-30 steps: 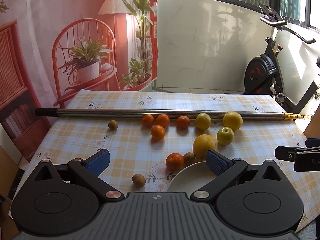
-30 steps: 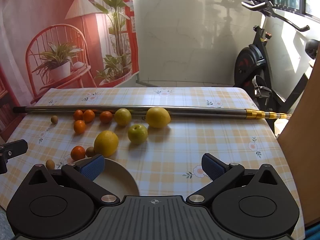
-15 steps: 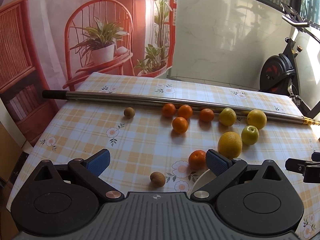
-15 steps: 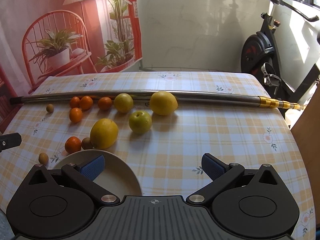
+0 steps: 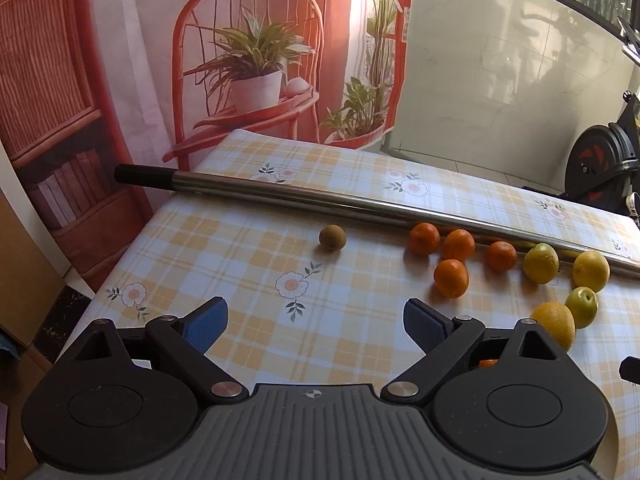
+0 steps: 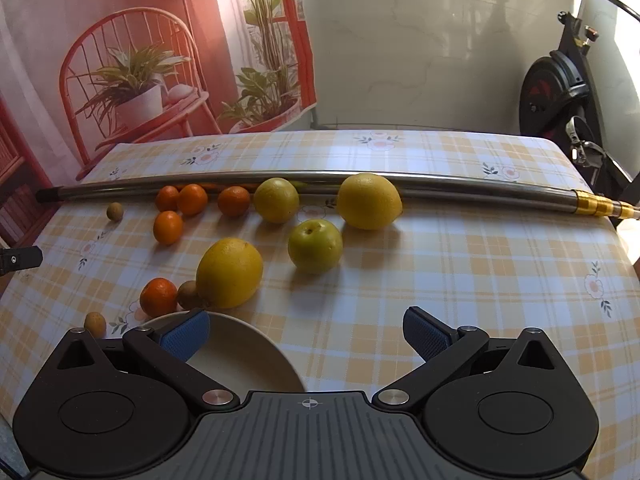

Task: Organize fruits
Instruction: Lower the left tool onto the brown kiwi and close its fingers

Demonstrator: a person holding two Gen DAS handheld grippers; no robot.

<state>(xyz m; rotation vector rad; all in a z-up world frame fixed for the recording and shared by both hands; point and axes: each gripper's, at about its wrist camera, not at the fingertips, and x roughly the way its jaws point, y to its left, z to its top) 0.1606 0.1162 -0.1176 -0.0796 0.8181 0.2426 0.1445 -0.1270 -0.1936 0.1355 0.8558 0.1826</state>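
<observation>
The fruits (image 6: 229, 272) lie loose on the bench (image 6: 440, 264), near a bowl (image 6: 244, 354). The left tongs (image 5: 316, 322) are wide, have just been closing a bit, and hold nothing. The right tongs (image 6: 306, 330) are wide and empty too.

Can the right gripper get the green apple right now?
Probably yes. The right gripper is open and empty, and only bare tablecloth lies between it and the green apple.

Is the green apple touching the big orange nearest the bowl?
Apart. The right wrist view shows bare tablecloth between the green apple and the big orange.
</observation>
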